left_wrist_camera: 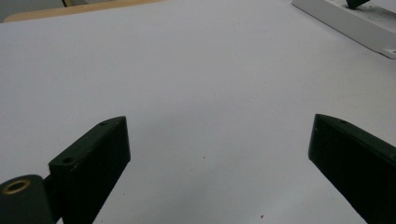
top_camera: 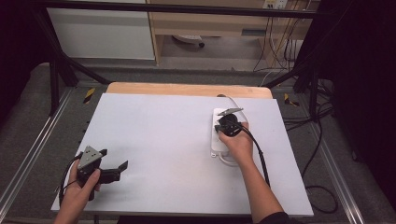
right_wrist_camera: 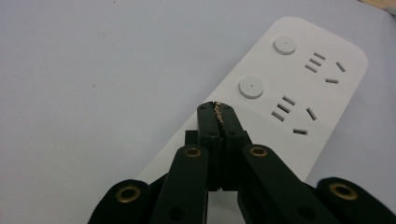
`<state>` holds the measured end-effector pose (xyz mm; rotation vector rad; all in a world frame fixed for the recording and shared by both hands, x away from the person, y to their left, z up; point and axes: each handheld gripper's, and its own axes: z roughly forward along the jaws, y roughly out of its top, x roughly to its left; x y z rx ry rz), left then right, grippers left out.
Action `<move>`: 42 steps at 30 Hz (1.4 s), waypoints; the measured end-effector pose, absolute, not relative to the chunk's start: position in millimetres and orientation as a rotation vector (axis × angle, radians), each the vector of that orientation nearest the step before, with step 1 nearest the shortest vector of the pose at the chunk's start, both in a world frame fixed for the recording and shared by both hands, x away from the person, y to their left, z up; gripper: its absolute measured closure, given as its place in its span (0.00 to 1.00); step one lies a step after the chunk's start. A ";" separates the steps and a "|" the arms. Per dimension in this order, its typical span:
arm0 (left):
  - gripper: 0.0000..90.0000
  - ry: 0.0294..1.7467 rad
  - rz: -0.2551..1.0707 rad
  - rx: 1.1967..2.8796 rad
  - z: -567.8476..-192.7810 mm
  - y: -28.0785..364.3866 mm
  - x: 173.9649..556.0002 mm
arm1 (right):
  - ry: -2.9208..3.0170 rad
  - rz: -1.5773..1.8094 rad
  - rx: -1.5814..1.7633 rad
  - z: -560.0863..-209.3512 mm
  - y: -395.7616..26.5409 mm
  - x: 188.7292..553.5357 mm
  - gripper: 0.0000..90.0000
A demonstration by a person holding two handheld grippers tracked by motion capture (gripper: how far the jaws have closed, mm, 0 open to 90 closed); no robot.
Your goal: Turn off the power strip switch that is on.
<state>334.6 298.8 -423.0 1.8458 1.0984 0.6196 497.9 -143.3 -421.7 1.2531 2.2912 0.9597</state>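
My right claw (right_wrist_camera: 218, 109) is clenched empty over the power strip (right_wrist_camera: 299, 88) lying at the bench's (top_camera: 154, 135) right side, while my left claw (left_wrist_camera: 219, 154) rests released near the bench's left corner.

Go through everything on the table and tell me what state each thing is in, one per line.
Left gripper: open, jaws wide apart, nothing between them, over bare table.
Right gripper: shut, empty, tips over the power strip.
Power strip: lying flat, sockets facing up, nothing plugged into the sockets in view.
Round buttons: whether on or off, cannot tell.
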 end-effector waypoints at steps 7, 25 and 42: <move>0.06 1.100 0.619 1.846 -423.1 299.4 334.9 | 2.289 0.971 1.256 -422.2 -144.6 497.5 1.00; 0.06 1.103 0.621 1.843 -422.9 300.9 335.1 | 2.307 0.974 1.245 -417.7 -148.6 497.4 1.00; 0.06 1.104 0.618 1.841 -423.0 302.4 335.0 | 2.270 1.048 1.228 -420.4 -142.0 496.5 1.00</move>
